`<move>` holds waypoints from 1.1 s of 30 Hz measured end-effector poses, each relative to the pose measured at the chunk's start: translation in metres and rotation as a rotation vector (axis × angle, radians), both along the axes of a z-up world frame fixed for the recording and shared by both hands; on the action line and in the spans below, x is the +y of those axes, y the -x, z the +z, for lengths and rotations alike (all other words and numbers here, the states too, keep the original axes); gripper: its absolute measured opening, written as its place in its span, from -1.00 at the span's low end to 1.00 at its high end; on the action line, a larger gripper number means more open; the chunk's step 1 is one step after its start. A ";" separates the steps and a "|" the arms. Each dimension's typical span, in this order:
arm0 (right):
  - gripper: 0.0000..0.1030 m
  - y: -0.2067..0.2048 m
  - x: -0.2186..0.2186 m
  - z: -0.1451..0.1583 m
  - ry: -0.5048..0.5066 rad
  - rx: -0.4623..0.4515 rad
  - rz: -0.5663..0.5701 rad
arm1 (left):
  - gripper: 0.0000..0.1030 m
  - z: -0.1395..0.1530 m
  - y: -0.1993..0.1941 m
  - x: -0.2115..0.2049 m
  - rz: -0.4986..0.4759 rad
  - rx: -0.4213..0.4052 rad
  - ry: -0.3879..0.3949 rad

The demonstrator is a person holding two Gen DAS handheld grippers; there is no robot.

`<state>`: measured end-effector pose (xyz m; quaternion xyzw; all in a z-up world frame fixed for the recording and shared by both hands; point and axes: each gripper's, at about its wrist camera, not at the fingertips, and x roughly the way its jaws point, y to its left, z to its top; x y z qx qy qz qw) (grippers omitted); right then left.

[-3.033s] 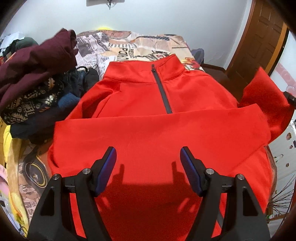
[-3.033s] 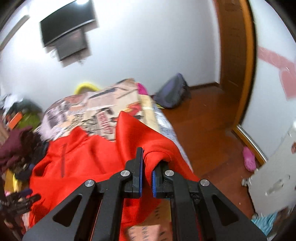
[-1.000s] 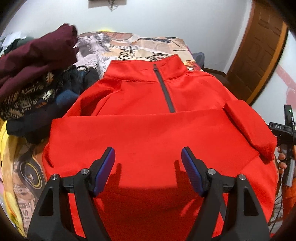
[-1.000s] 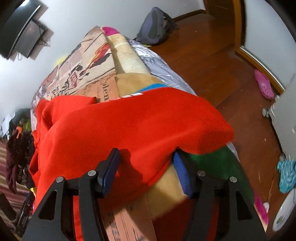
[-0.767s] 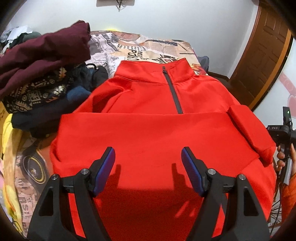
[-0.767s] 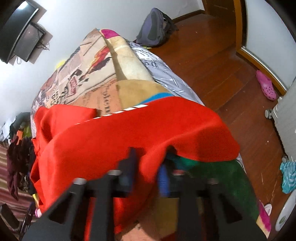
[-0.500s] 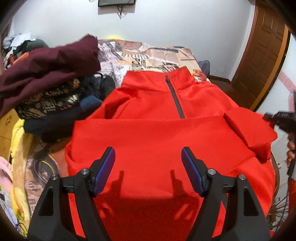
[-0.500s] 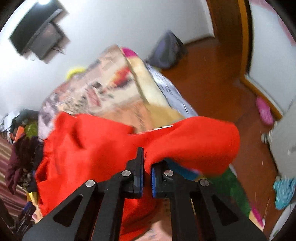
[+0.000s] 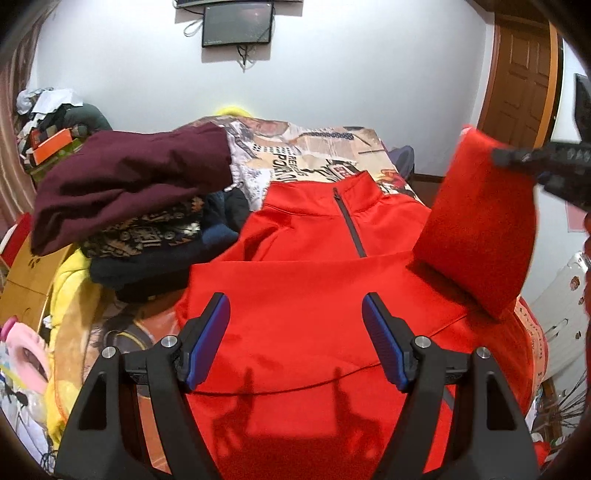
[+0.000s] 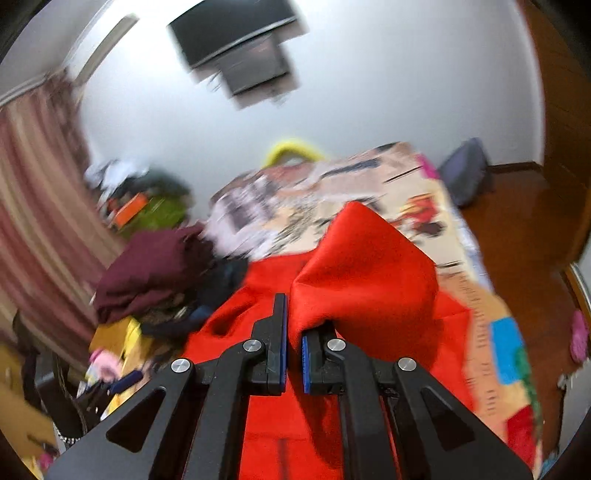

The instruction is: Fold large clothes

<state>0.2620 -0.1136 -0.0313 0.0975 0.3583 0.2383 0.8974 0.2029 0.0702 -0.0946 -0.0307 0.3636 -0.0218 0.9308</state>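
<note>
Left wrist view: the left tongs [image 9: 295, 339] hang released, their two blue-padded fingers [image 9: 208, 341] spread wide and gripping nothing, above the lower body of one red jacket [image 9: 314, 314]. The jacket lies front-up on the bed [image 9: 314, 147], collar away from the tongs, with one dark zipper [image 9: 349, 225] running from the collar toward them. One sleeve is folded straight across the chest just ahead of the fingertips. The other sleeve [image 9: 480, 229] is lifted off the bed ahead and to the right of the left tongs, pinched at its top by the right tongs [image 9: 517, 158], which look blurred and dark there. Ahead and to the left sits one pile of clothes [image 9: 129, 206], topped by a maroon garment, touching the jacket's shoulder. One screen [image 9: 238, 22] hangs on the far wall, and one brown door [image 9: 524, 81] stands far right.

Right wrist view: the picture is blurred. The right tongs [image 10: 293, 343] are clenched on a fold of the red sleeve [image 10: 365, 280], which bulges up and to the right of the fingertips. The rest of the jacket [image 10: 258, 295] spreads beneath and ahead on the bed [image 10: 332, 192]. The clothes pile [image 10: 155, 273] lies ahead to the left, one striped curtain [image 10: 33, 206] far left, one screen [image 10: 243, 44] up on the wall, and one dark bag [image 10: 465, 173] on the floor ahead to the right.
</note>
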 end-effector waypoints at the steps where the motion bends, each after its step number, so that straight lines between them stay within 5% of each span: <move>1: -0.90 0.000 0.011 -0.008 0.009 0.018 0.027 | 0.42 0.002 0.005 0.004 0.006 -0.006 0.001; 9: -0.90 0.004 0.080 -0.093 0.071 0.251 0.204 | 0.42 0.006 0.031 0.017 0.029 -0.013 -0.048; 13: -0.89 0.018 0.093 -0.113 0.183 0.278 0.221 | 0.43 0.002 0.037 0.021 0.042 0.006 -0.051; 19: -0.71 0.036 0.085 -0.104 0.312 0.232 0.254 | 0.43 -0.007 0.032 0.016 0.037 0.048 -0.045; 23: 0.01 0.040 0.055 -0.084 0.298 0.183 0.215 | 0.44 -0.004 0.025 0.003 0.004 0.053 -0.045; 28: 0.12 0.040 0.001 -0.065 0.255 0.132 0.107 | 0.44 -0.006 0.011 -0.020 -0.072 0.085 -0.037; 33: 0.12 0.031 -0.053 -0.059 0.321 0.082 -0.052 | 0.44 -0.027 -0.013 -0.043 -0.147 0.178 0.023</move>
